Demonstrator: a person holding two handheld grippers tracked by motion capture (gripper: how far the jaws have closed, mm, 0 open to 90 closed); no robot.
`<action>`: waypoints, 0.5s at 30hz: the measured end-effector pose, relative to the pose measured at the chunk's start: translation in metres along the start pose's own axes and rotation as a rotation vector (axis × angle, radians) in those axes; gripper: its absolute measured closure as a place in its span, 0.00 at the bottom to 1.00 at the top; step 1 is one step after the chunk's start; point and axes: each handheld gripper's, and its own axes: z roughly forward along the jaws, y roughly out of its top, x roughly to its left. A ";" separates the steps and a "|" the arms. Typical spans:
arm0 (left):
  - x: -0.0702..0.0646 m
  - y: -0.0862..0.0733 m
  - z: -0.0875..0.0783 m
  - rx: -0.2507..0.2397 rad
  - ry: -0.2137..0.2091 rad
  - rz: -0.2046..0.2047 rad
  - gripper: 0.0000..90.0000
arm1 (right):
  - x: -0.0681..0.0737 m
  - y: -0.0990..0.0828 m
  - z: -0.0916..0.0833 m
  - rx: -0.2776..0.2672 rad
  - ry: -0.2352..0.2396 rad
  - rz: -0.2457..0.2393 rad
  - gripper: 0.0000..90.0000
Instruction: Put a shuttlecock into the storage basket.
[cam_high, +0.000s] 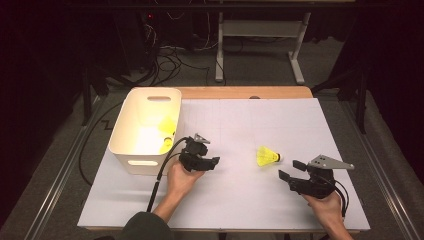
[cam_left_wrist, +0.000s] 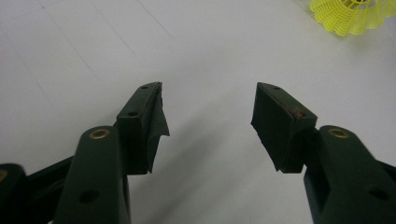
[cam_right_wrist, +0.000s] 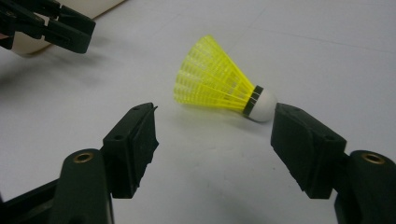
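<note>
**Two hand-held grippers and a yellow shuttlecock on a white table**

The table (cam_high: 240, 125) carries a white sheet over a wooden top, whose bare strip shows along the far edge. A yellow shuttlecock (cam_high: 267, 156) lies on its side right of the table's centre, nearer the right edge than the left, with its white cork tip toward the right edge and its skirt toward the left. The right gripper (cam_high: 292, 170) is held low near the front right corner; its jaws stand apart with nothing clamped, pointing at the shuttlecock. In the right gripper view the shuttlecock (cam_right_wrist: 219, 86) lies just beyond the jaw tips, its cork tip close beside the right-hand jaw; whether the two touch cannot be told. Open table lies between the jaws and the shuttlecock.

The left gripper (cam_high: 212, 162) is held left of centre, just beside the front right corner of a white bin (cam_high: 127, 142), with its jaws likewise apart and bare sheet between them. The bin stands at the far left corner and holds more yellow shuttlecocks (cam_high: 167, 132). A black cable (cam_high: 162, 172) trails from the left gripper toward the front edge.

No writing or brand mark is legible.
</note>
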 end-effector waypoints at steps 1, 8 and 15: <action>0.000 0.000 -0.001 0.001 0.000 0.000 0.49 | 0.002 0.002 0.001 0.002 0.001 -0.009 0.37; 0.001 -0.001 -0.001 0.003 -0.005 0.000 0.48 | 0.005 0.010 0.013 0.025 0.007 -0.005 0.39; 0.002 -0.004 0.000 0.002 -0.003 -0.008 0.47 | 0.004 0.016 0.023 0.060 0.012 0.003 0.43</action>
